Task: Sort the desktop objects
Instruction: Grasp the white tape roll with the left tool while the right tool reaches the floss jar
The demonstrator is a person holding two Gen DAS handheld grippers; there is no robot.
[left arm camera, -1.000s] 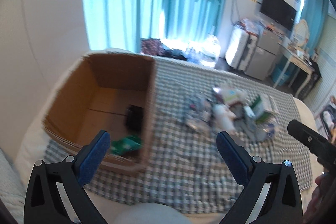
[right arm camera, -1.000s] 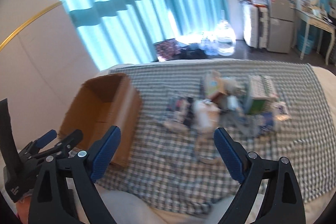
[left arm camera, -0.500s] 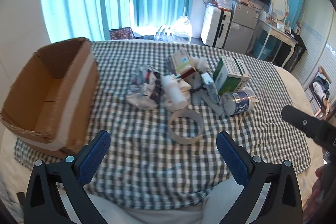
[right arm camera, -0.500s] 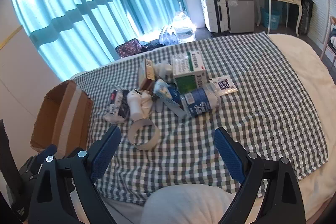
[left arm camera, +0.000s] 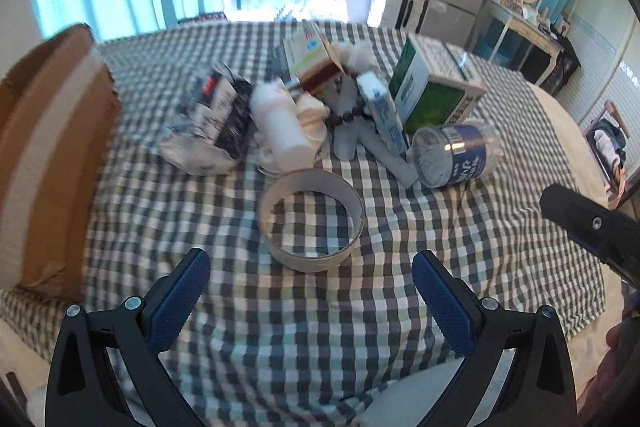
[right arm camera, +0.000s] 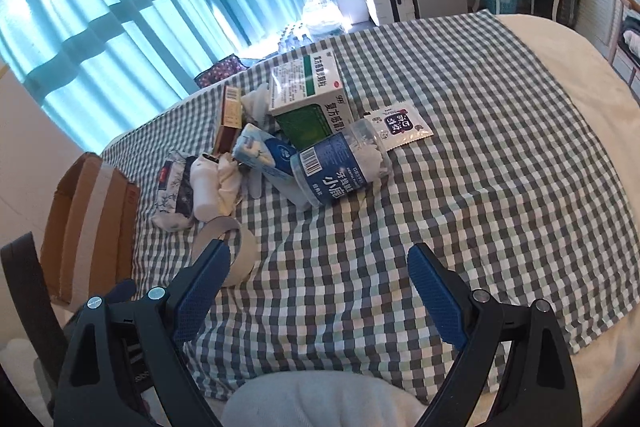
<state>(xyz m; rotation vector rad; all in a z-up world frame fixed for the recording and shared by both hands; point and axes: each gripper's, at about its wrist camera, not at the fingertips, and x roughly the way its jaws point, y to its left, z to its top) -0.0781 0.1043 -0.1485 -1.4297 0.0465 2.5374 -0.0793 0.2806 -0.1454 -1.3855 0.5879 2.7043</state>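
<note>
At the left frame edge, the cardboard box (left arm camera: 44,147) is cut off; left gripper (left arm camera: 310,301) and right gripper (right arm camera: 316,297) gape wide, empty; pile labels blur.

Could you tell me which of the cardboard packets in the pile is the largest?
The green-and-white cardboard medicine box, beside the clear plastic jar with the blue label; the orange-brown carton is clearly slimmer.

Checked cloth (left arm camera: 320,307) over bed (right arm camera: 560,75); clutter
</note>
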